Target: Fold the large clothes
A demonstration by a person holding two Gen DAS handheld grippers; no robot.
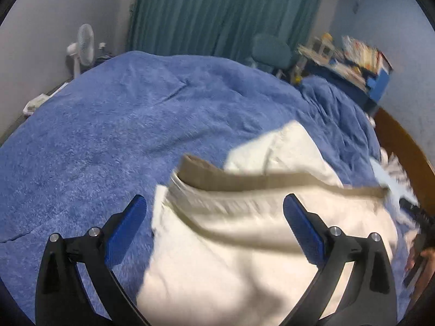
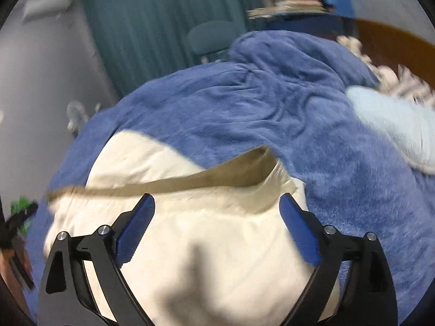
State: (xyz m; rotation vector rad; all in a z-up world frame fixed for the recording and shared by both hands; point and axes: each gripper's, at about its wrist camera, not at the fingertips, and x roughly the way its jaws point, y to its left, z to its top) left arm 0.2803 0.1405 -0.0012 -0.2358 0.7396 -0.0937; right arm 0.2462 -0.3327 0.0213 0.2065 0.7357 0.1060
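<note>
A cream-white garment with a tan waistband lies folded over on a blue fleece blanket. My left gripper hangs just above its left part, jaws wide apart, nothing pressed between the blue pads. In the right wrist view the same garment and its tan band lie under my right gripper, which also stands open and empty over the cloth. The right gripper shows blurred at the right edge of the left view. The left gripper shows blurred at the left edge of the right view.
The blanket covers a bed and bunches up at the far right. A pale blue garment and patterned cloth lie there. Beyond the bed stand a white fan, a teal chair, teal curtains and a cluttered blue shelf.
</note>
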